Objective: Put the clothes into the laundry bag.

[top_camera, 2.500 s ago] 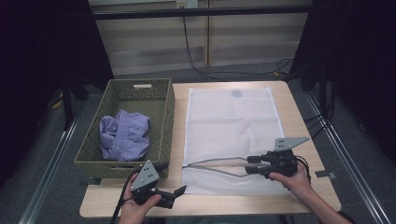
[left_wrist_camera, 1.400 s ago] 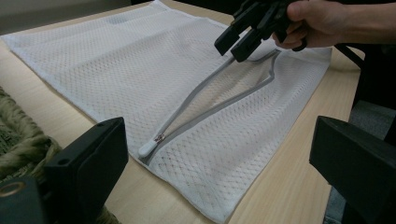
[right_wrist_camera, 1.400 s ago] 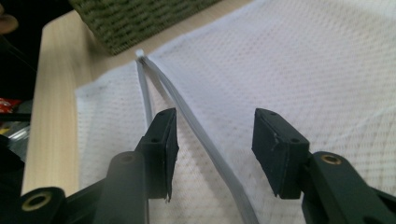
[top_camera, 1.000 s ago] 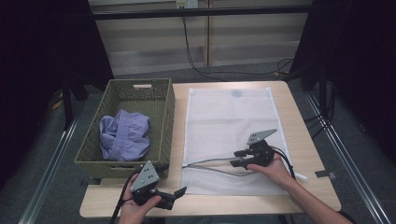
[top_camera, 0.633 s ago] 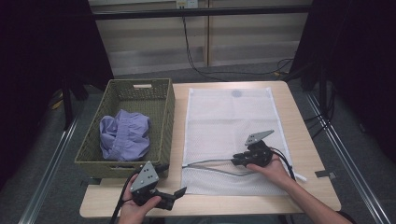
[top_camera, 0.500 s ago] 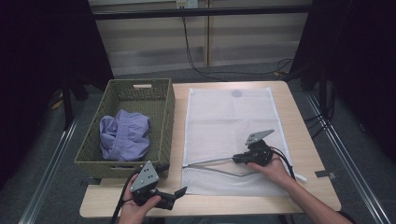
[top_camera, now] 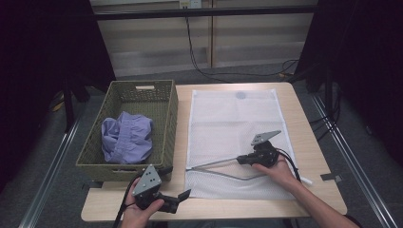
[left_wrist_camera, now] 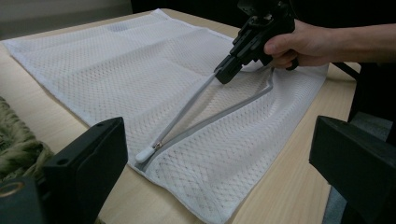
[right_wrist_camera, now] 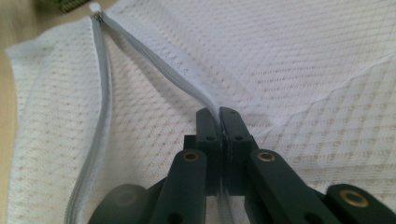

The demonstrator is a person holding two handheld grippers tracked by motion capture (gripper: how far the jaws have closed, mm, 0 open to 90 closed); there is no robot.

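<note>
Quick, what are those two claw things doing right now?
Left gripper: open, holding nothing, near the table's front edge.
Right gripper: shut on the upper zipper edge of the mesh bag.

No words, labels, brand marks or numbers can be read in any view. The round patch (top_camera: 241, 95) at the 12 o'clock end of the mesh laundry bag (top_camera: 228, 123) is too small and blurred to tell whether it carries print.
</note>
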